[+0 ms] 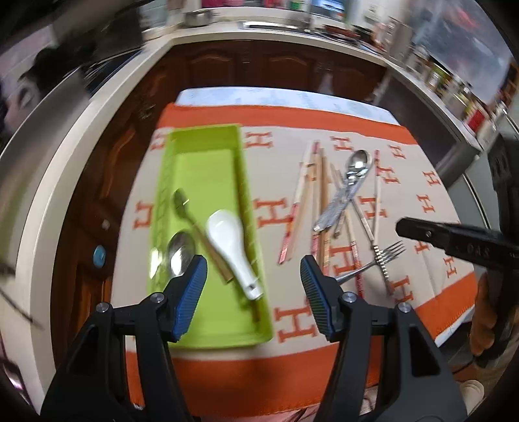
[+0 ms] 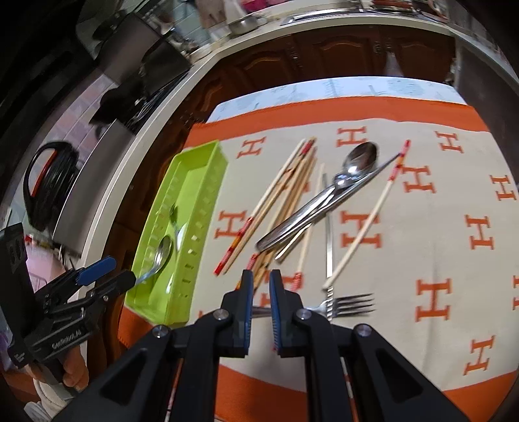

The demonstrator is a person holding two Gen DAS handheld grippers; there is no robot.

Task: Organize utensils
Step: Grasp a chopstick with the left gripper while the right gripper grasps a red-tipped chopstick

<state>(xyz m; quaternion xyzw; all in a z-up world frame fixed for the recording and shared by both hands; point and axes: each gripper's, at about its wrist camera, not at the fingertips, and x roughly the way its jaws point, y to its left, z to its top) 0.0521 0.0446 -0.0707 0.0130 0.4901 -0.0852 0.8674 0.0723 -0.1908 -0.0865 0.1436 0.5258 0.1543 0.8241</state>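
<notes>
Left gripper (image 1: pixel 253 276) fingers spread over green tray (image 1: pixel 207 142); right gripper (image 2: pixel 261 292) narrowed above chopsticks (image 2: pixel 292 181).

I am in a home kitchen: a pale countertop (image 1: pixel 97 107) curves over dark wood cabinet doors (image 1: pixel 282 69), a steel pot (image 2: pixel 246 22) sits above, and my table wears an orange-bordered cloth (image 2: pixel 421 227).

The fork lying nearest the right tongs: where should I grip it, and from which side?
Grip the fork at its narrow neck, just behind the tines, coming straight down from above. It lies flat on the cloth with its tines clear; the handle runs under the right tongs, where chopsticks crowd.
</notes>
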